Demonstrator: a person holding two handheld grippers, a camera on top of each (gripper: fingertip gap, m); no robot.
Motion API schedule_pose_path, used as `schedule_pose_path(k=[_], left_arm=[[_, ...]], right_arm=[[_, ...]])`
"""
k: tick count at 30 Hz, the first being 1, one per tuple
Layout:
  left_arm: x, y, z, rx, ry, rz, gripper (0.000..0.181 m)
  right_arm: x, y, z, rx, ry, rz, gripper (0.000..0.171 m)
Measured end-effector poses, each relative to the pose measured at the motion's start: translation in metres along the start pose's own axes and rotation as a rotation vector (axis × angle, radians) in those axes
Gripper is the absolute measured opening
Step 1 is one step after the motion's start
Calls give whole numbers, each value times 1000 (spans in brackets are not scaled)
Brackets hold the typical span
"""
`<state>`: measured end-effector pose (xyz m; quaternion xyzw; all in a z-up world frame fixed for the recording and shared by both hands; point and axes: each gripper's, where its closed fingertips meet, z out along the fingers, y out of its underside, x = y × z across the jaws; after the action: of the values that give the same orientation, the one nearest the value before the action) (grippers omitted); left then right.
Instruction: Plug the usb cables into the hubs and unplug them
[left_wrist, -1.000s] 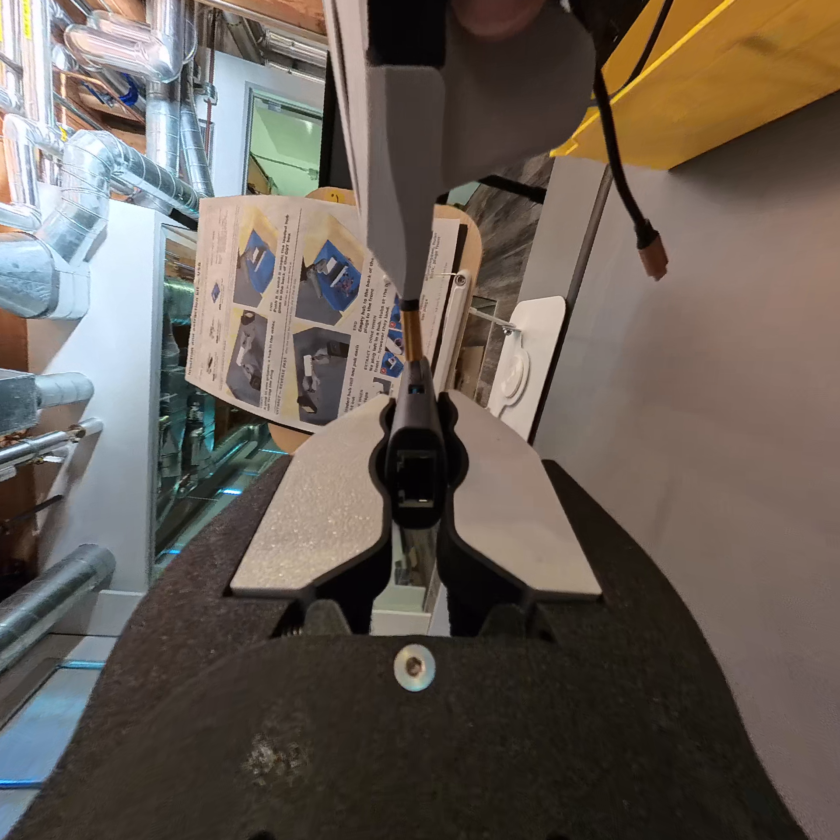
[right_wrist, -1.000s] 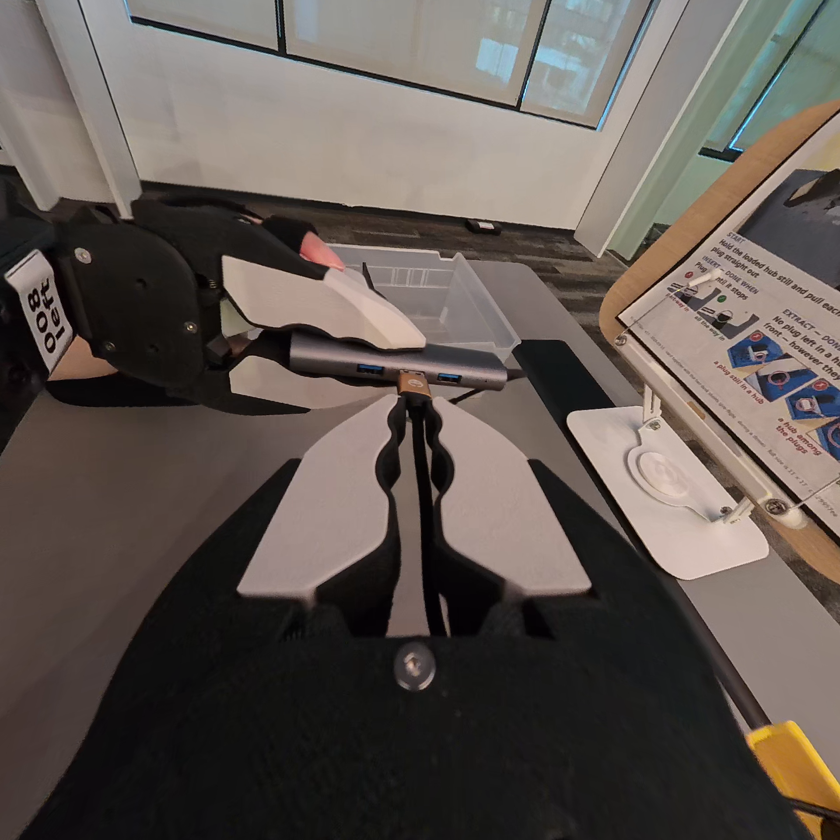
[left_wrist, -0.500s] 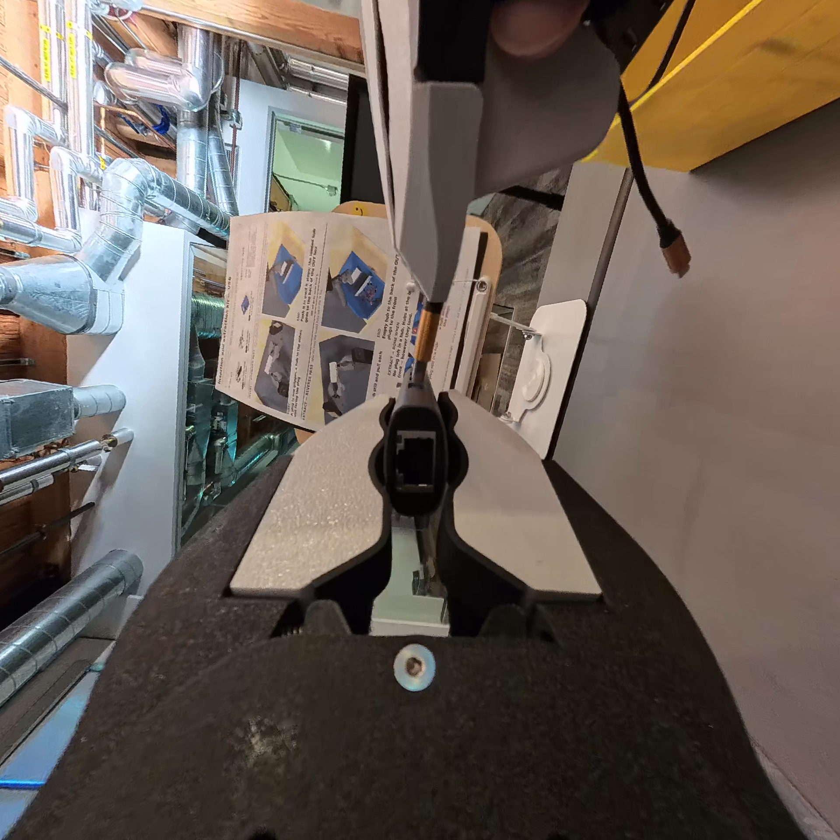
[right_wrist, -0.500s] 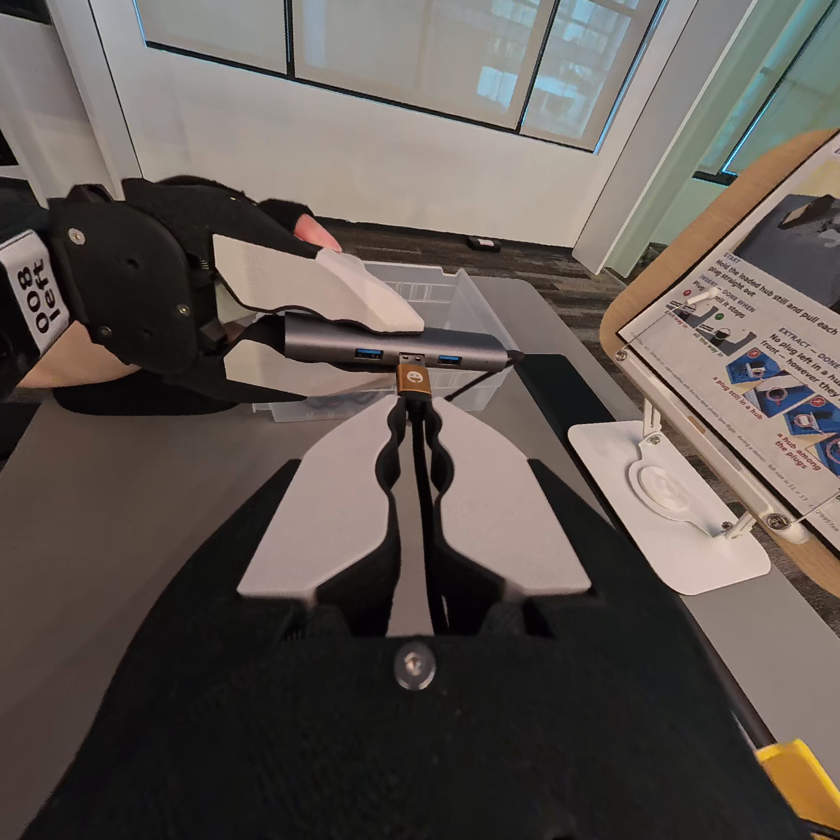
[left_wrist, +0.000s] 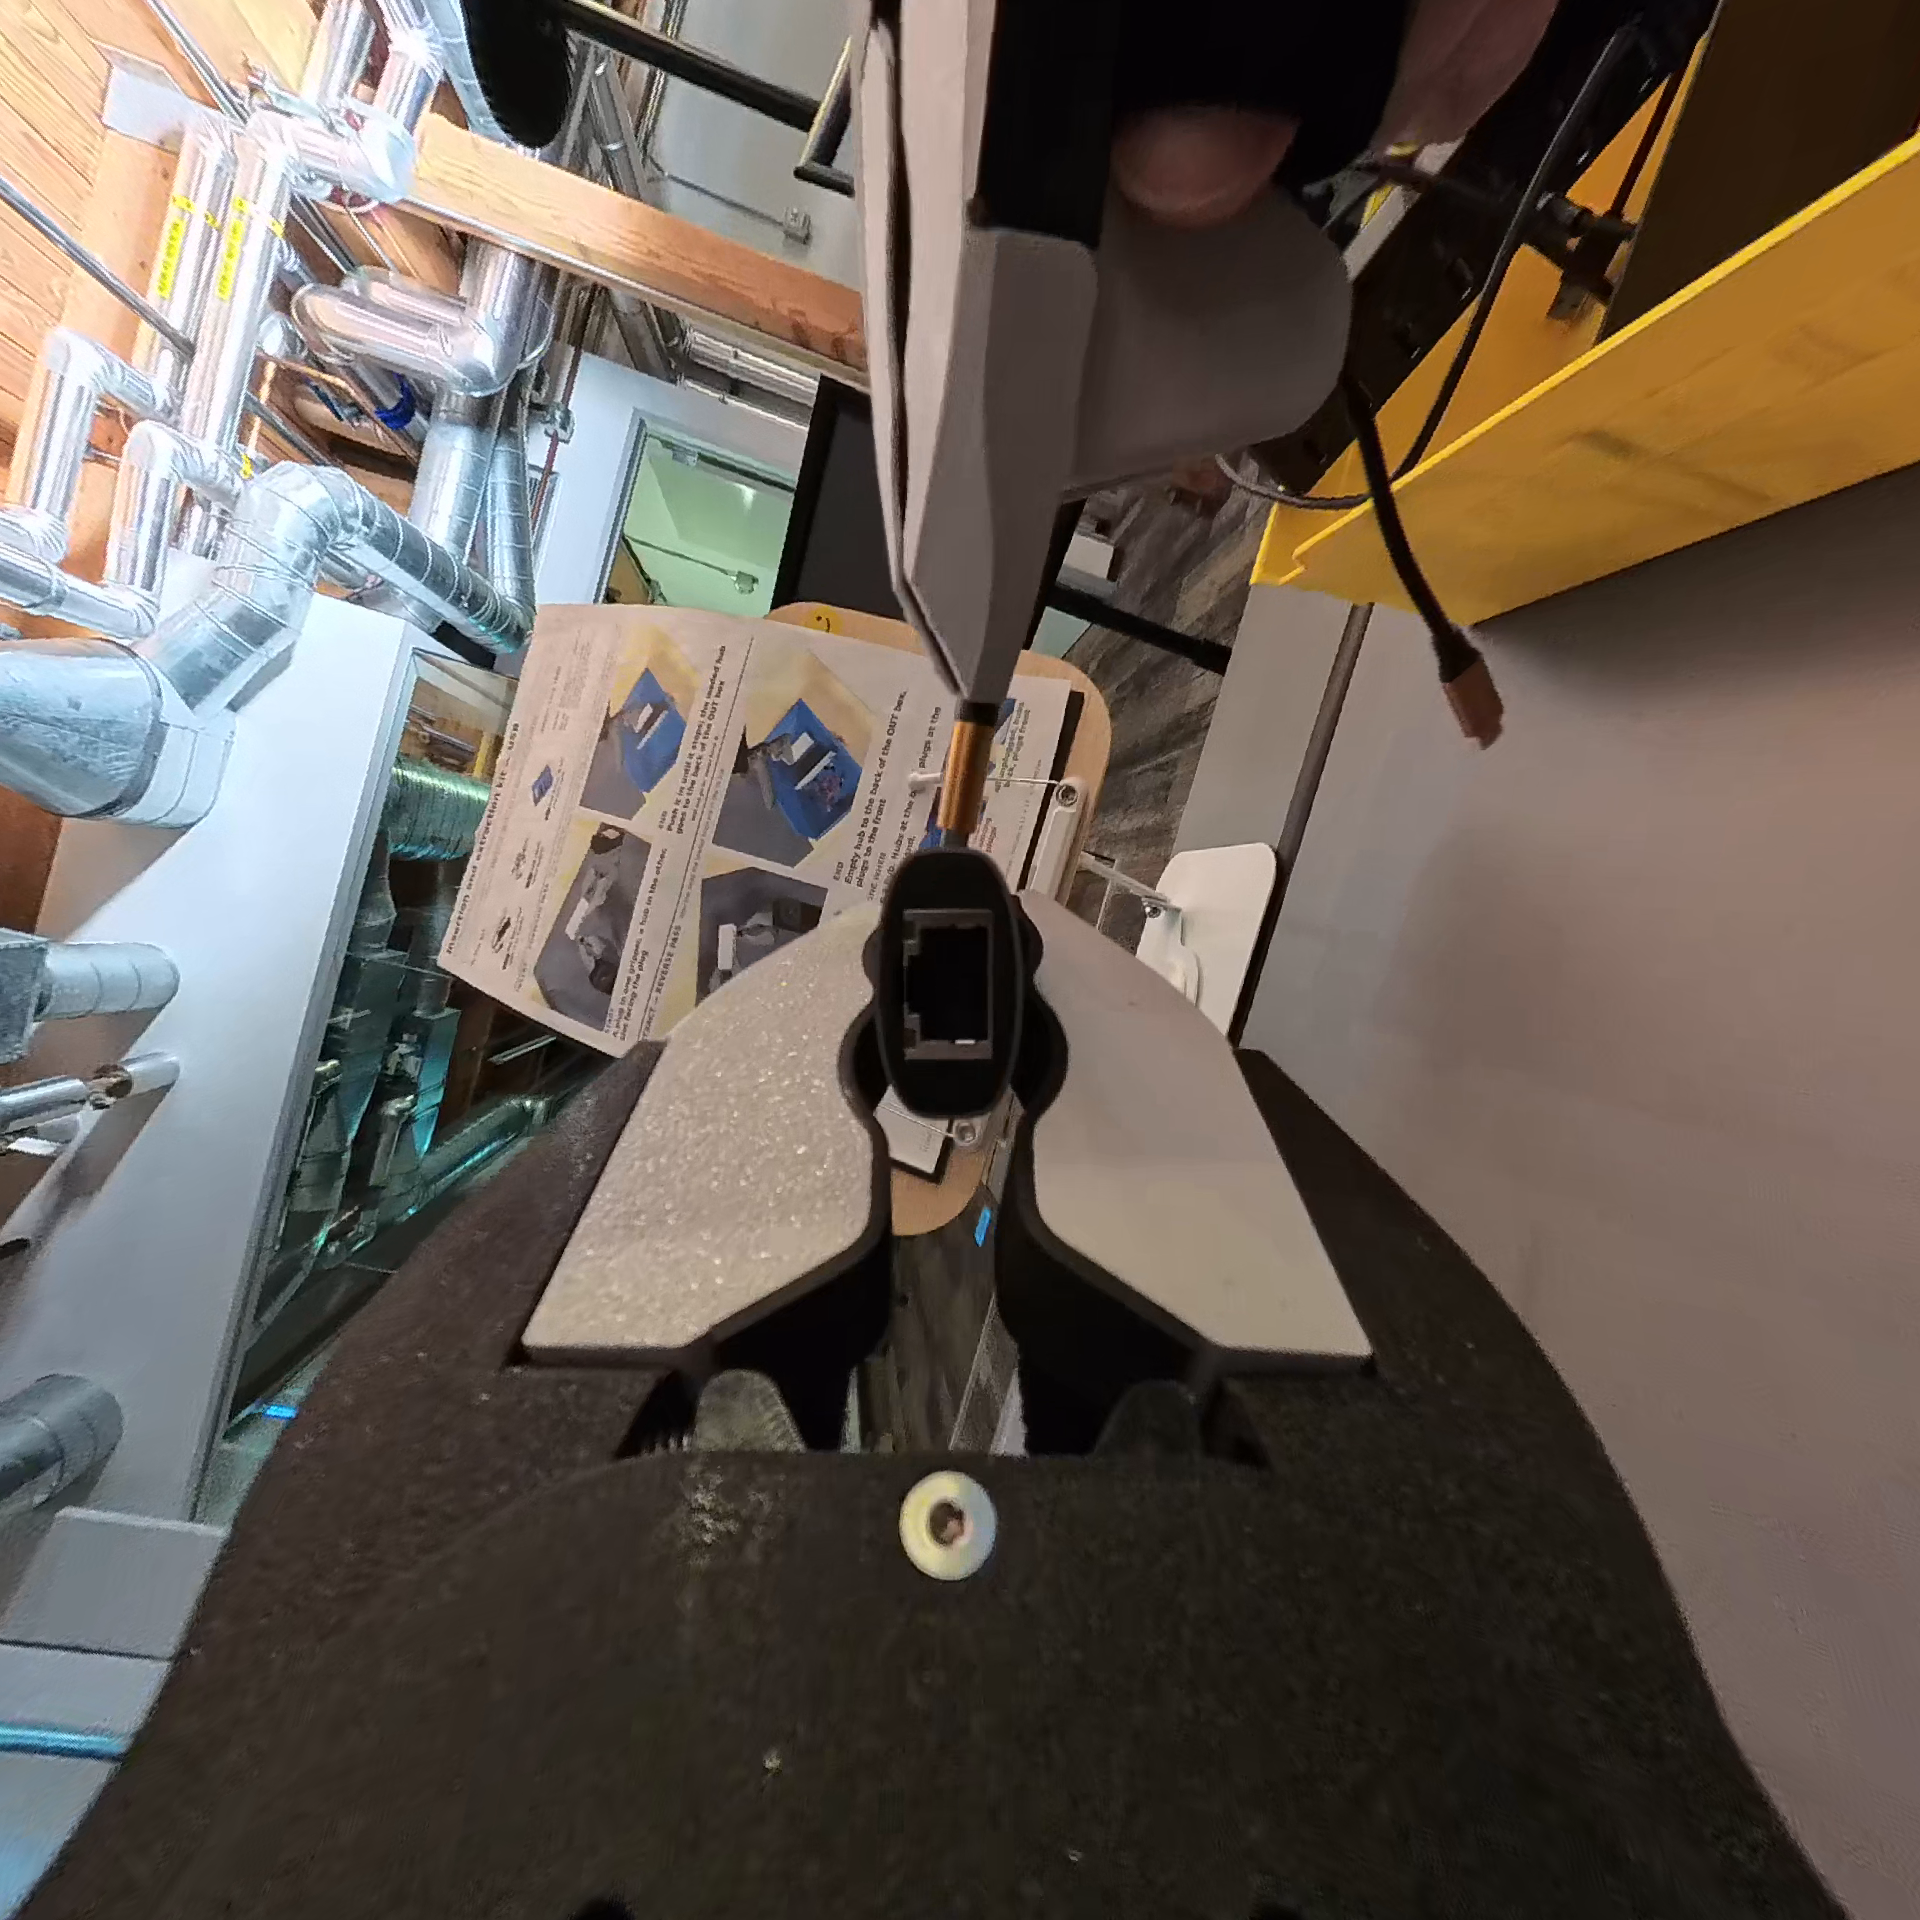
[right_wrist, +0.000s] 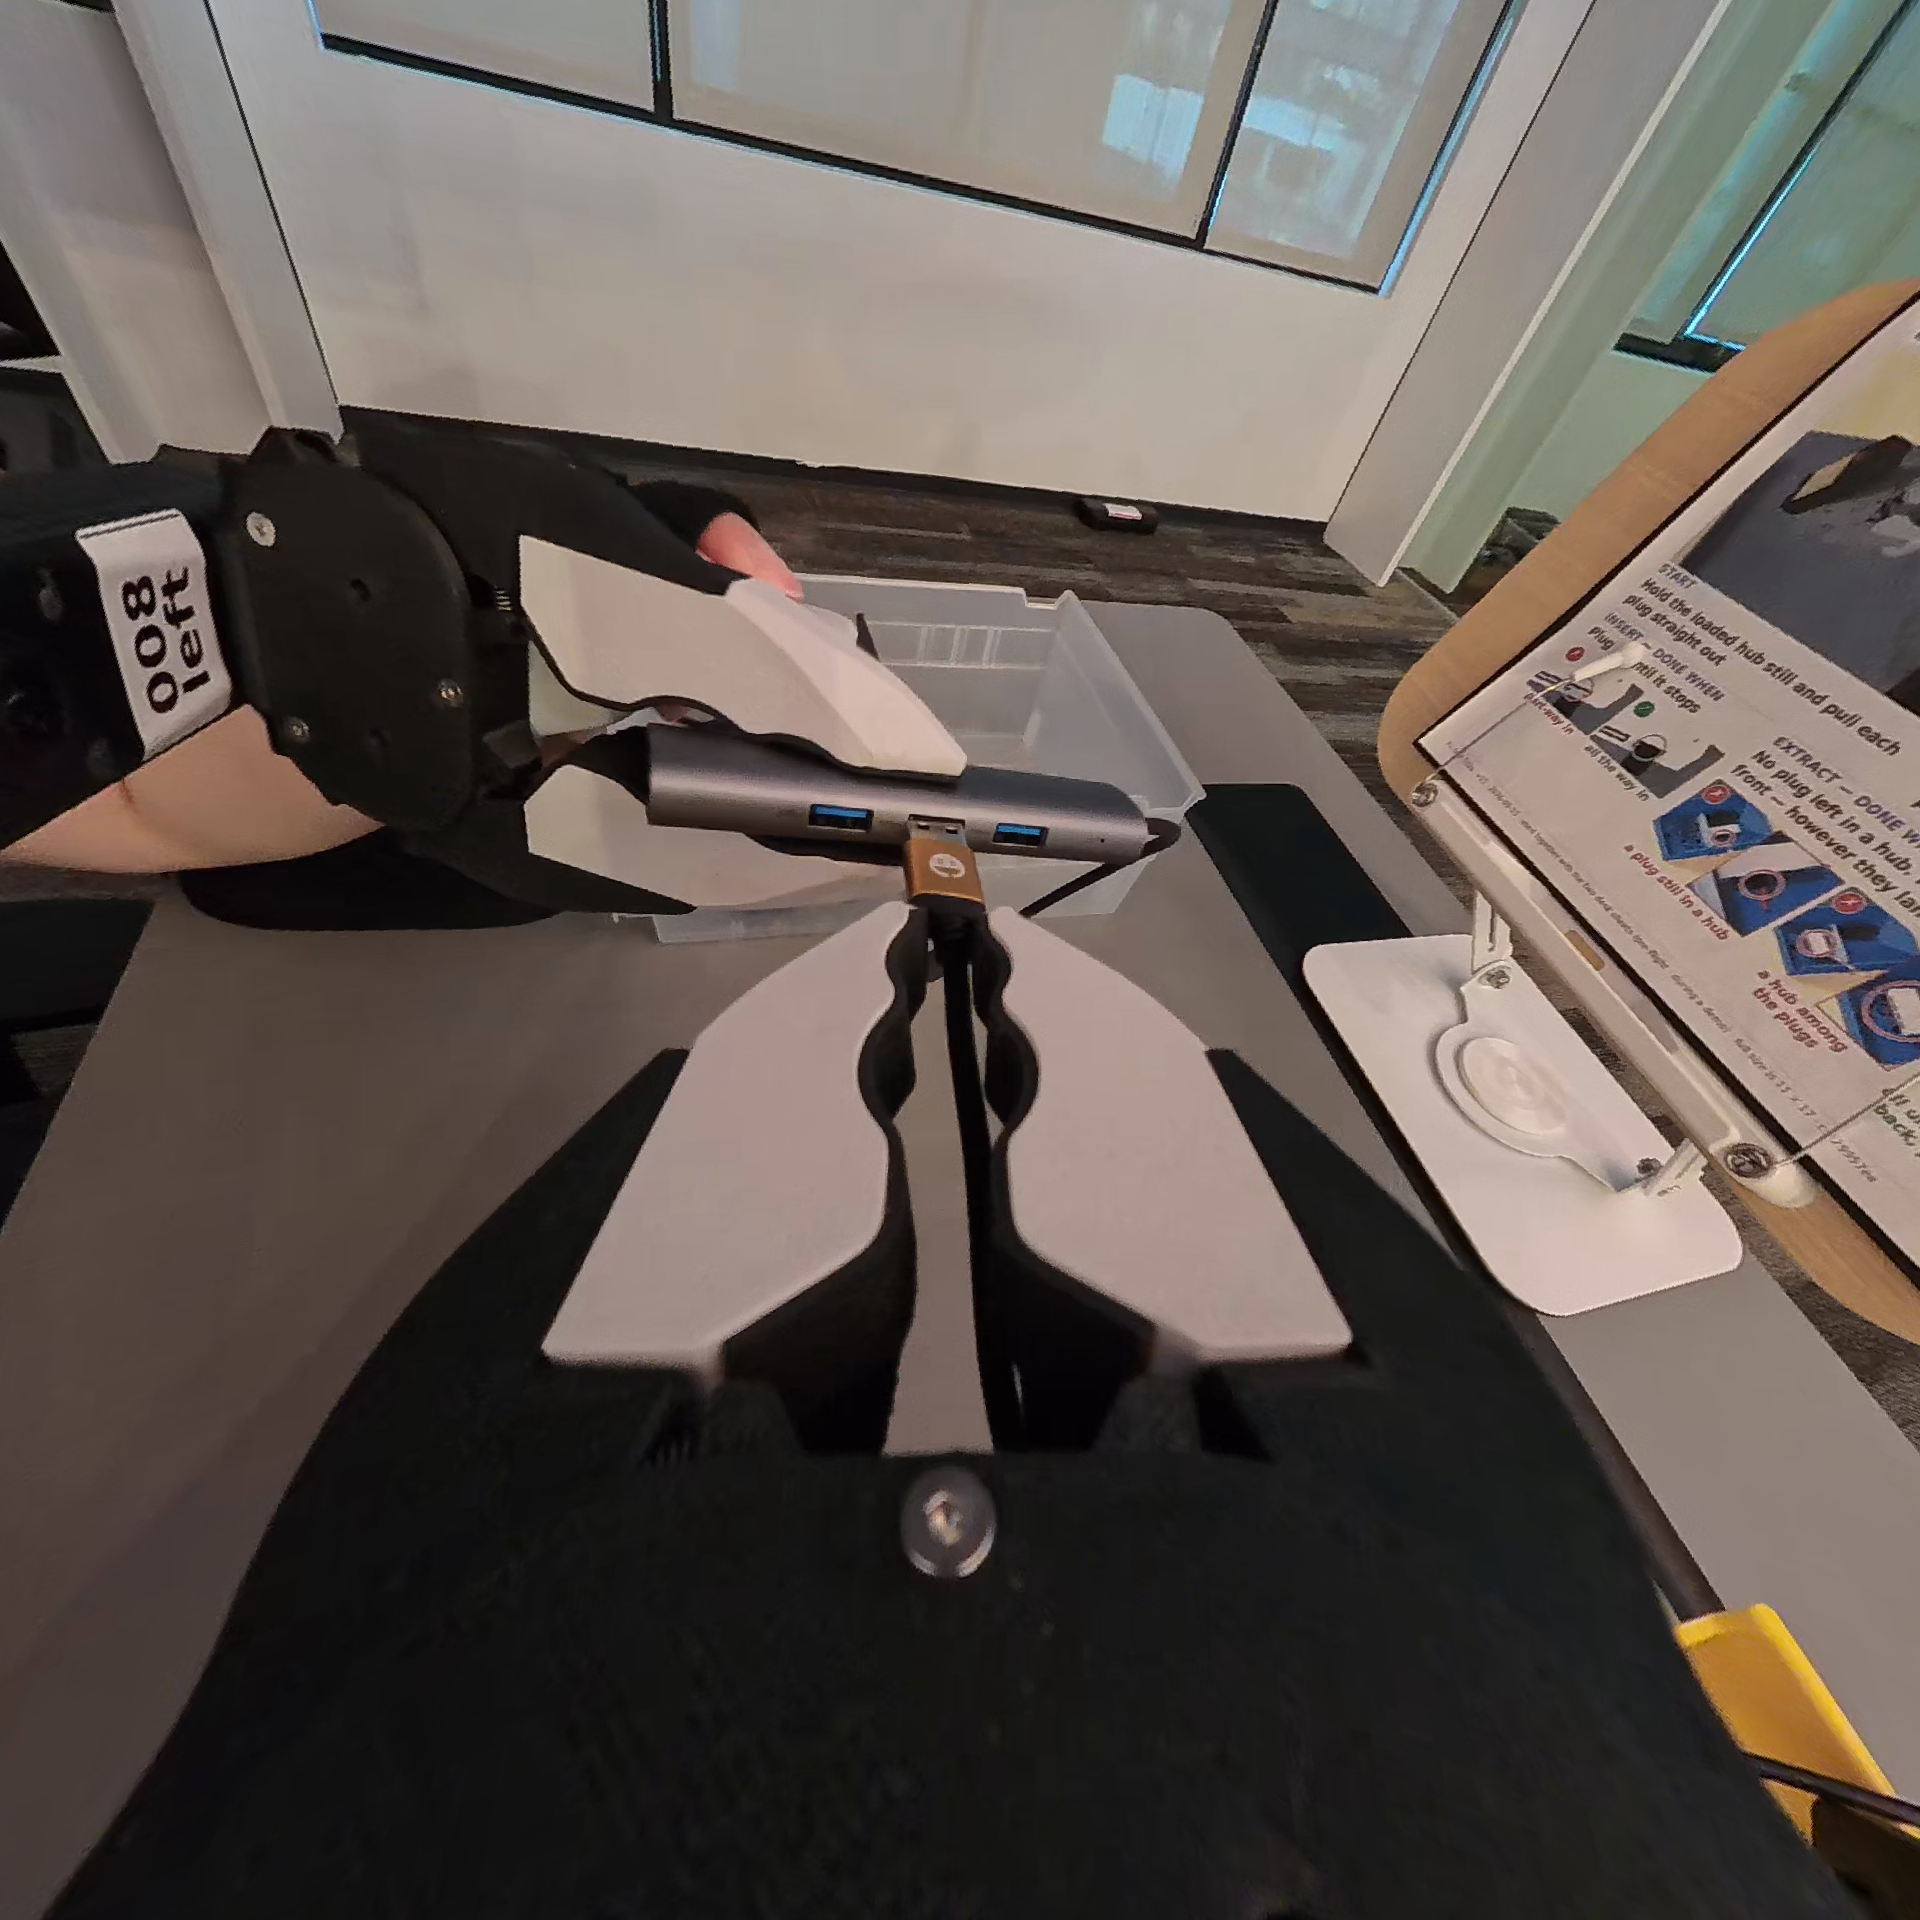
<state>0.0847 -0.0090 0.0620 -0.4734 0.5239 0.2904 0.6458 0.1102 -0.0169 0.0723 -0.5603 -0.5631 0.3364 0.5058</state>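
A grey USB hub (right_wrist: 894, 800) is held in the air above the grey table (right_wrist: 312, 1091). My left gripper (left_wrist: 951, 935) is shut on one end of the hub (left_wrist: 951, 997), whose end port faces the camera. My right gripper (right_wrist: 943, 920) is shut on a black cable just behind its gold USB plug (right_wrist: 940, 868). The plug's metal tip sits at the mouth of the hub's middle port, with a blue port on either side. In the left wrist view the gold plug (left_wrist: 966, 769) shows beyond the hub. A second cable's brown plug (left_wrist: 1465, 696) hangs loose.
A clear plastic bin (right_wrist: 1091, 675) stands behind the hub. An instruction sheet on a wooden board (right_wrist: 1714, 779) with a white base (right_wrist: 1507, 1091) stands at the right. A yellow bin (left_wrist: 1610, 395) lies behind my right gripper.
Both grippers have risen a little with the hub. The gold plug has drawn back from the middle port, and more of its metal tip shows now.
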Motion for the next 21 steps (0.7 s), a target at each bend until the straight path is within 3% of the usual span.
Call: schedule_pose_path(k=[9, 21], left_arm=[[-2, 7, 3, -26, -12, -25, 17], [-3, 19, 10, -77, -58, -63, 19]], right_arm=[[0, -3, 3, -69, 111, 41, 8], [-5, -7, 12, -183, 384, -149, 7]])
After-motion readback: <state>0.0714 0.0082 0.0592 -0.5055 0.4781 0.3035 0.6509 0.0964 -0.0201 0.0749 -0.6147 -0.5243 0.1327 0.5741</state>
